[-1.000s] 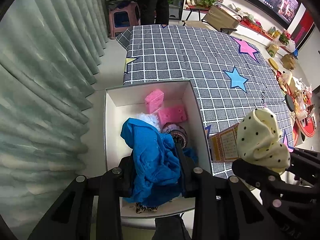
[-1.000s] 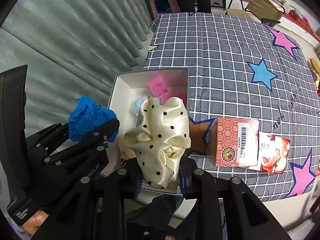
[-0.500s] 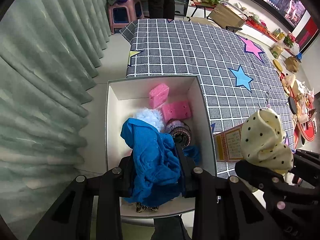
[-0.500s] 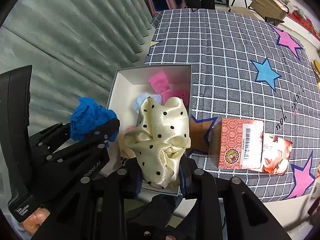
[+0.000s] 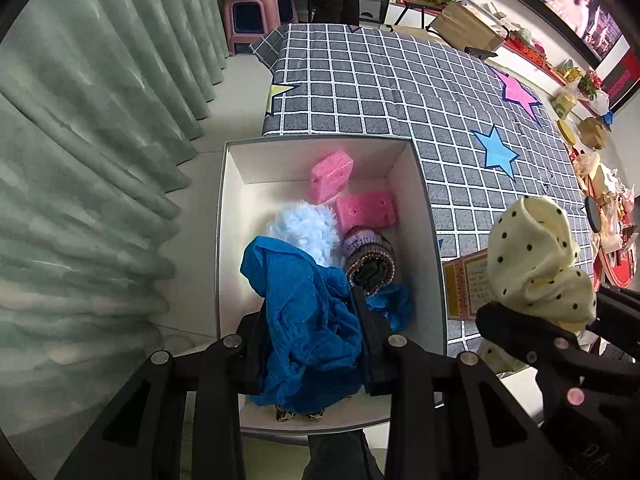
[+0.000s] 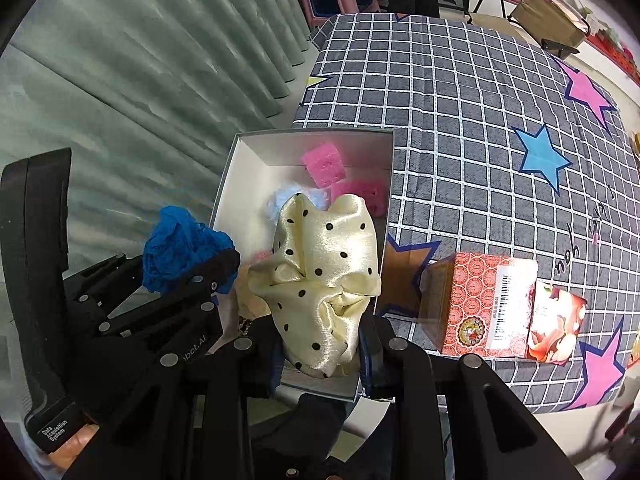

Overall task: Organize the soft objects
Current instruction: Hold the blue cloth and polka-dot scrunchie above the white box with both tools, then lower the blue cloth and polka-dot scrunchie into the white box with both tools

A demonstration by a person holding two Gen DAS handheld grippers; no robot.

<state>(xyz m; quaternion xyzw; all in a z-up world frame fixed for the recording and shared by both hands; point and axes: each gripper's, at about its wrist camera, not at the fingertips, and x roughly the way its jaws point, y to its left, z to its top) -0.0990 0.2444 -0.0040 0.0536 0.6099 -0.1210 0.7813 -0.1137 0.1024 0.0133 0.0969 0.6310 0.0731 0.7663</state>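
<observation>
Left gripper (image 5: 310,332) clamps a bunched blue cloth (image 5: 304,320), its long axis running forward past the fingertips, above the white box (image 5: 224,240). Right gripper (image 6: 320,344) pinches a cream polka-dot cloth (image 6: 324,276), standing lengthwise ahead of its jaws, over the box's near corner.

My right claw pinches glossy cream satin cloth (image 6: 324,276) with black dots; my left grips a matt, crinkled blue cloth (image 5: 308,320). The white cardboard box (image 5: 428,248) holds porous pink sponges (image 5: 332,176) and pale fluffy fur (image 5: 306,228).
</observation>
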